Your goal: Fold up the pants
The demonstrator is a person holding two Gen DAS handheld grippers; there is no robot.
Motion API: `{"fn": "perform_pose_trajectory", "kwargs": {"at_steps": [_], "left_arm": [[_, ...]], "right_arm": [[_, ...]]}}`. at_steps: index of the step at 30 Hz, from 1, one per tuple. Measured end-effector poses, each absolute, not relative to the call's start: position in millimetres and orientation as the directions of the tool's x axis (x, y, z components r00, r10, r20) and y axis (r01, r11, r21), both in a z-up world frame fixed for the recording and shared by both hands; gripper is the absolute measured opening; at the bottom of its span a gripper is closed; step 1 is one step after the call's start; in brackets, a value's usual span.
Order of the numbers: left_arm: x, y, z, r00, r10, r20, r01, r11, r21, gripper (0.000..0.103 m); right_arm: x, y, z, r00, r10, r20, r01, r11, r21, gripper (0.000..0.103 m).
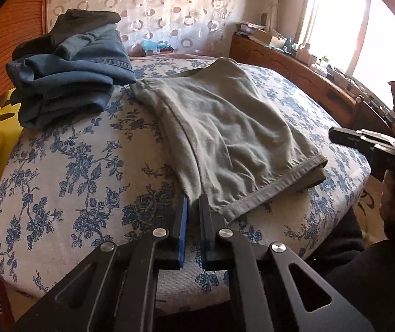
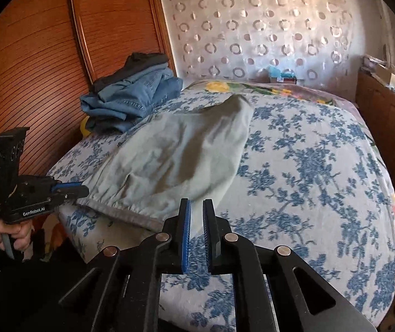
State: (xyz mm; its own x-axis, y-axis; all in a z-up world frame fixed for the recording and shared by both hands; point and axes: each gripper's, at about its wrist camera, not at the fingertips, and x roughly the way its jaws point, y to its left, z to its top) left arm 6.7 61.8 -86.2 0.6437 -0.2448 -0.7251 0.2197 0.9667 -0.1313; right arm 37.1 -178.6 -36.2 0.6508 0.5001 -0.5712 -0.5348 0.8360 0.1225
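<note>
I am working from the left side first: my left gripper (image 1: 193,207) is sitting at the near left corner of the olive pants (image 1: 225,135), its blue-padded jaws nearly together with the hem corner at their tips. I cannot tell whether cloth is truly pinched between them. Seen from the other camera, the same left gripper (image 2: 80,189) is reaching level from nine o'clock, nose touching the hem end.

The pants are lying flat on the floral bedspread (image 1: 73,166), already doubled, their long axis running from the hem near me toward twelve o'clock, where the far end is pointing at the headboard side. The stack of folded jeans (image 1: 70,80) is resting at ten o'clock, just beside the far end.

My right gripper (image 2: 196,207) is hovering at the near right edge of the cloth, jaws slightly apart and holding nothing that I can see. I judge both claws are equally near the hem, so the coming fold is turning on carrying this near edge toward twelve o'clock.
</note>
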Motion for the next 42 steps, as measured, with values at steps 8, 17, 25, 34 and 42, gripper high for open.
{"fn": "perform_pose_trajectory", "kwargs": {"at_steps": [8, 17, 25, 34, 42], "left_arm": [[15, 66, -85, 0.658, -0.182, -0.731, 0.160, 0.982, -0.100, 0.045], [15, 66, -83, 0.682, -0.198, -0.704, 0.166, 0.979, -0.114, 0.058], [18, 61, -93, 0.653, -0.209, -0.728, 0.181, 0.976, -0.119, 0.051], [15, 53, -96, 0.662, -0.218, -0.717, 0.198, 0.974, -0.113, 0.044], [19, 50, -96, 0.653, -0.244, -0.717, 0.228, 0.966, -0.121, 0.036]], "right_arm": [[52, -164, -46, 0.643, 0.484, -0.594, -0.518, 0.846, 0.129, 0.036], [58, -151, -57, 0.624, 0.464, -0.629, -0.510, 0.852, 0.123, 0.036], [62, -149, -64, 0.614, 0.440, -0.655, -0.490, 0.863, 0.120, 0.040], [58, -147, -66, 0.606, 0.450, -0.656, -0.494, 0.859, 0.133, 0.040], [55, -145, -67, 0.581, 0.478, -0.659, -0.519, 0.841, 0.152, 0.040]]}}
